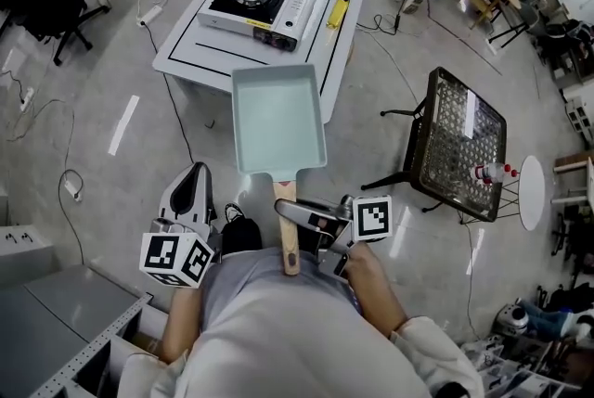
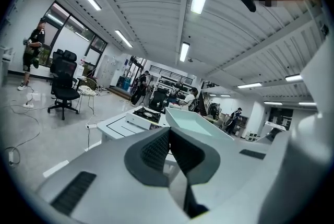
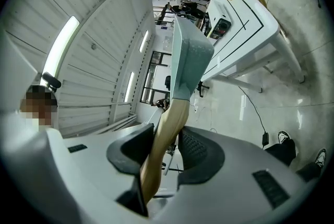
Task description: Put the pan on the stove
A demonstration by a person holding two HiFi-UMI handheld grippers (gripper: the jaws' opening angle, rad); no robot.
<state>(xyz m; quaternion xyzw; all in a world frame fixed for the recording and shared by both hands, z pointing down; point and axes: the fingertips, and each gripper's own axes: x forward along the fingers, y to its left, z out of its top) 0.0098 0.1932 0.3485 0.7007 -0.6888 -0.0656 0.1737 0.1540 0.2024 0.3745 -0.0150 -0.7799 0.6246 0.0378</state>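
A pale teal rectangular pan [image 1: 278,122] with a wooden handle [image 1: 288,234] hangs in the air over the floor, short of the white table [image 1: 190,48]. My right gripper [image 1: 295,214] is shut on that handle; in the right gripper view the handle [image 3: 167,129] runs between both pads and the pan [image 3: 190,61] stands beyond. The portable gas stove [image 1: 251,4] sits on the table's far half with nothing on its burner. My left gripper [image 1: 197,173] hangs low at the left, its pads together and holding nothing. From the left gripper [image 2: 169,145] the pan [image 2: 194,122] and stove [image 2: 146,113] show ahead.
A yellow bottle [image 1: 340,6] stands on the table right of the stove. A black mesh chair [image 1: 459,141] and a small round white stand [image 1: 534,192] are to the right. Cables trail over the floor [image 1: 111,109] at the left. Grey cabinets [image 1: 56,313] sit at the bottom left.
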